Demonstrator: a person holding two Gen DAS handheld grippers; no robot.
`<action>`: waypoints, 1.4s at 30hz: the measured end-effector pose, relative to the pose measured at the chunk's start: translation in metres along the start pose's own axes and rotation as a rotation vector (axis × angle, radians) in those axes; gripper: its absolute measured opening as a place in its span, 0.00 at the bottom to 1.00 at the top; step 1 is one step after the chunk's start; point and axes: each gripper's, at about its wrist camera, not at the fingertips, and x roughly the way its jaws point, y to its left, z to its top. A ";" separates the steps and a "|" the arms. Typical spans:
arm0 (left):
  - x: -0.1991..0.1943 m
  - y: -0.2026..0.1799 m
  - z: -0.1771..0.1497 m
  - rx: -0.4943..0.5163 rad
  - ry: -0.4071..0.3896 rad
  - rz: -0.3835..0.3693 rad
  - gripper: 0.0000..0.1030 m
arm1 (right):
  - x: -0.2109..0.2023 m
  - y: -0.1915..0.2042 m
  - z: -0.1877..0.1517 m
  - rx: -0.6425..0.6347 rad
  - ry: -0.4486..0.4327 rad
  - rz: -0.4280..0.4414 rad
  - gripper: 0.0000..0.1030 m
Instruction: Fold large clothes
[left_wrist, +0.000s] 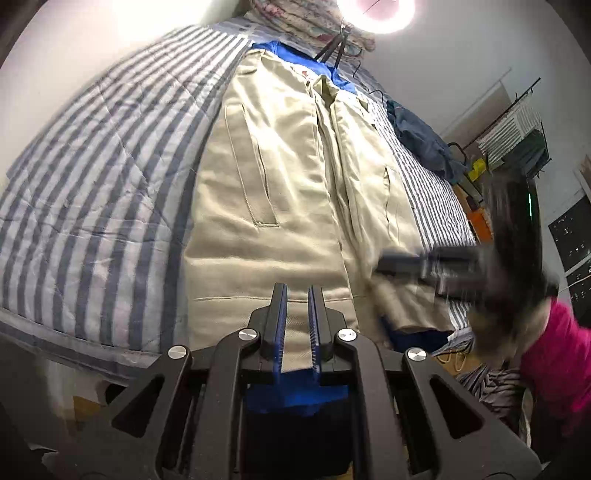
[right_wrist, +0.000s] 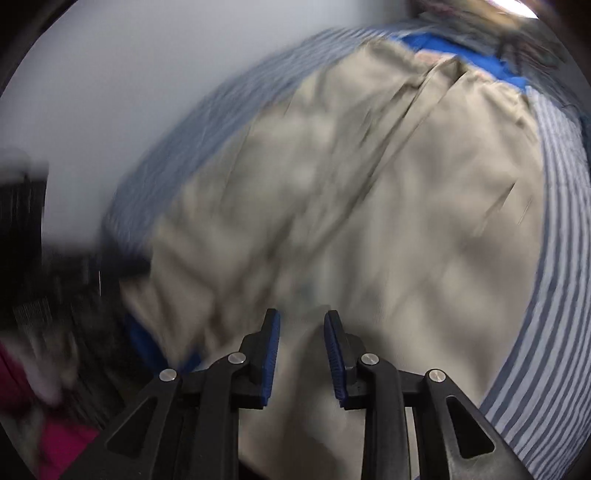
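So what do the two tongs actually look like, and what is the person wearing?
Both tongs are alike: the left tongs and right tongs have matte black linkage arms with triangular cutouts, round silver pivot bolts, and two flat black fingers faced with ribbed blue pads. No cables or markings show on them. The person wears a magenta sleeve, seen blurred.

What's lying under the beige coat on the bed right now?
Under the beige coat a blue garment shows at the far end, on the striped quilt. How far it extends beneath is covered.
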 end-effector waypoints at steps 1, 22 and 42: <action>0.005 -0.002 0.000 0.005 0.013 0.000 0.08 | 0.002 0.003 -0.008 -0.023 -0.007 -0.029 0.25; 0.008 0.074 0.012 -0.226 0.148 0.018 0.63 | -0.059 -0.103 -0.097 0.501 -0.059 0.108 0.69; 0.027 0.072 0.002 -0.252 0.216 -0.102 0.44 | -0.042 -0.091 -0.100 0.485 -0.026 0.204 0.43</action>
